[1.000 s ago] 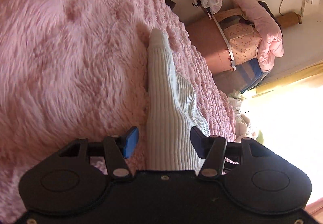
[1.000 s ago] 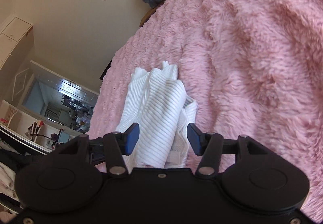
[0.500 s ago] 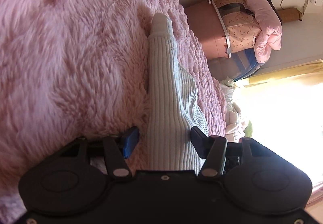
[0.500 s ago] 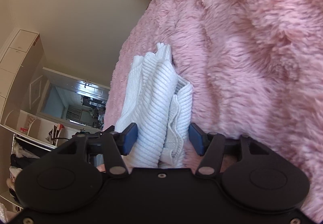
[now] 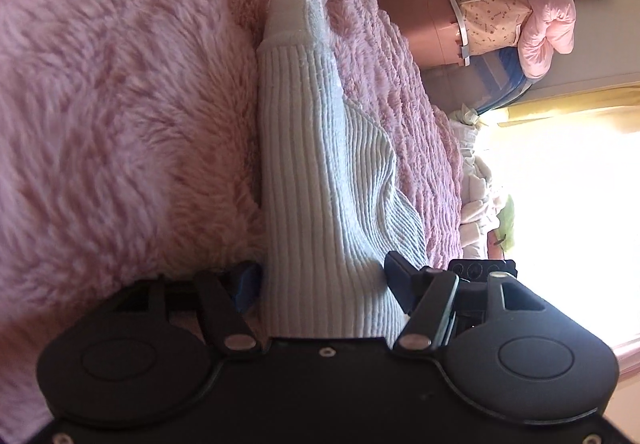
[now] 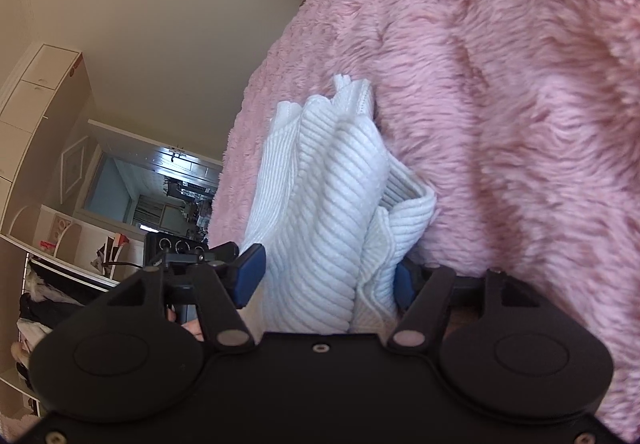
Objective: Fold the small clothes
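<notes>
My left gripper (image 5: 324, 284) and right gripper (image 6: 326, 276) have just been opening, jaws apart around the white ribbed garment (image 5: 316, 171) on the pink blanket (image 5: 120, 103).

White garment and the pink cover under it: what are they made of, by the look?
White garment: soft rib knit, probably cotton or acrylic yarn; matte, with parallel raised ribs and limp folds. Pink cover: long-pile plush, likely synthetic faux fur; shaggy tufts with a slight sheen. Fibre type can't be confirmed from the pictures.
</notes>
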A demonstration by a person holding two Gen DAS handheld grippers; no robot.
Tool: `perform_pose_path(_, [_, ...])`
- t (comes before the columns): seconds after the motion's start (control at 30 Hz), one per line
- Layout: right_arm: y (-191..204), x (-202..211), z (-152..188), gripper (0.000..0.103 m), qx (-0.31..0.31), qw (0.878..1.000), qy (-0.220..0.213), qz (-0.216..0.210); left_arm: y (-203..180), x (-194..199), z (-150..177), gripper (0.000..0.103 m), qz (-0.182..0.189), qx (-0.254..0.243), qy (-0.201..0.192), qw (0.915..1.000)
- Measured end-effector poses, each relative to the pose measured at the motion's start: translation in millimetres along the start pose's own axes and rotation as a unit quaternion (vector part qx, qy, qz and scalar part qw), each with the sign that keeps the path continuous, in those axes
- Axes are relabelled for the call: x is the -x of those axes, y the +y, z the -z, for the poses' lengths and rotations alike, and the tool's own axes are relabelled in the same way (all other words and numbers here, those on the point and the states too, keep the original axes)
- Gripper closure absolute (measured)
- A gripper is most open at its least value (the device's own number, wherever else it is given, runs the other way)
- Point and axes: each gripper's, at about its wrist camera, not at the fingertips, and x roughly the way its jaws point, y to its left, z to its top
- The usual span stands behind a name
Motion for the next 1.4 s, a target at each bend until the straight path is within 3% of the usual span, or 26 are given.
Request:
perform_pose_path(0.1, [5, -2, 0, 0.041, 0.006, 1.0, -0.006, 0.006, -14, -10, -2, 0.039, -0.002, -0.033, 0.014, 0.9993])
perform_pose_path(0.17, [7, 0, 1, 0.055, 0.013, 1.0, -0.004, 0.012, -17, -8, -1, 0.041, 0.014, -0.034, 0.009, 0.9993])
perform_pose_path(0.23, [6, 5, 2, 0.059, 0.005, 1.0, -0.005, 0.01, -17, -4, 1, 0.044, 0.029, -0.024, 0.003, 0.9993])
perform_pose_path(0.37, [19, 8, 0, 0.062, 0.013, 1.0, -0.008, 0.007, -24, 1, 0, 0.056, 0.045, -0.018, -0.002, 0.9988])
perform_pose_path(0.57, [45, 5, -5, 0.065, 0.029, 1.0, -0.008, 0.002, -48, 10, 1, 0.062, 0.041, -0.029, -0.002, 0.9988])
perform_pose_path(0.73, [69, 3, -2, 0.066, 0.029, 0.999, -0.016, -0.018, -62, 46, 12, 0.07, 0.043, -0.023, -0.016, 0.9987])
perform_pose_path(0.9, [110, -9, 7, 0.066, 0.045, 0.998, -0.007, -0.04, -77, 104, 27, 0.07, 0.033, -0.015, -0.033, 0.9988])
perform_pose_path(1.13, [167, -41, 49, 0.066, 0.069, 0.994, 0.026, -0.08, -80, 193, 69, 0.07, 0.004, -0.002, -0.059, 0.9982])
perform_pose_path(1.4, [167, -65, 102, 0.066, 0.047, 0.994, 0.059, -0.079, -46, 232, 129, 0.07, -0.013, 0.019, -0.076, 0.9968])
